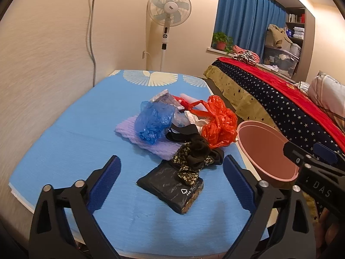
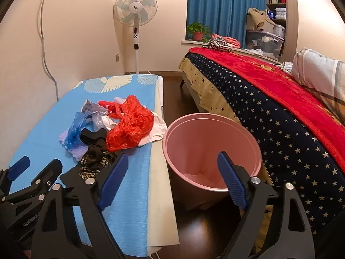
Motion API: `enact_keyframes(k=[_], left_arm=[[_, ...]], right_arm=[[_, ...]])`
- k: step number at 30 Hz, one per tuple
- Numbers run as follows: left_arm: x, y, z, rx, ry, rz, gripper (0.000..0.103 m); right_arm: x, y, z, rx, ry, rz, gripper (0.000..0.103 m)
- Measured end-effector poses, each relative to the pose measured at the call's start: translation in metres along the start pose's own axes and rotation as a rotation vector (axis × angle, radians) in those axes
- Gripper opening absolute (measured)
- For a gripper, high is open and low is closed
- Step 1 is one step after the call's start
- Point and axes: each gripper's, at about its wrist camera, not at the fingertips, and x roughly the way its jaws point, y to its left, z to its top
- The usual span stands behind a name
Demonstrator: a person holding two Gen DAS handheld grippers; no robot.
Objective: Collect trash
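Your left gripper (image 1: 171,172) hangs over the near part of the blue mat (image 1: 75,140) with its jaws spread wide and nothing between them; the pads touch nothing. Framed between them lies the black packet (image 1: 172,188), flat on the mat near its near edge, its long axis running from the near right toward the far left. A black and gold patterned cloth (image 1: 194,157) overlaps the packet's far corner.

Your right gripper (image 2: 172,177) is just as wide open and empty, poised over the gap between the mat's right edge and the pink bin (image 2: 207,149). The bin stands on the dark floor (image 2: 204,233) just beside the mat's right edge, mouth up and tilted toward you; whether anything lies inside is hard to tell.

The rest of the trash sits in a heap around the mat's middle and toward its right edge: a blue plastic bag (image 1: 154,122) on a lilac ribbed cloth (image 1: 151,144), an orange plastic bag (image 1: 218,125) nearest the bin, white paper (image 2: 155,129) hanging over the right edge.

The mat's left side and near corners are bare. On the bin's right, the star-patterned bed cover (image 2: 280,133) stands close.
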Motion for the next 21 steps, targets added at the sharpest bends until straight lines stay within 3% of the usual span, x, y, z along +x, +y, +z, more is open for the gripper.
enact_keyframes(k=[6, 11, 16, 21], left_arm=[[0.007, 0.0, 0.003, 0.003, -0.008, 0.001, 0.072], [0.019, 0.001, 0.009, -0.002, -0.002, 0.008, 0.046], [0.029, 0.005, 0.017, -0.014, -0.012, 0.007, 0.04], [0.043, 0.011, 0.026, -0.043, -0.015, 0.013, 0.04]], right_arm=[[0.004, -0.004, 0.007, 0.04, -0.012, 0.049, 0.063], [0.011, -0.008, 0.014, 0.08, -0.034, 0.109, 0.058], [0.019, -0.007, 0.022, 0.119, -0.066, 0.161, 0.058], [0.044, 0.0, 0.023, 0.136, -0.035, 0.187, 0.058]])
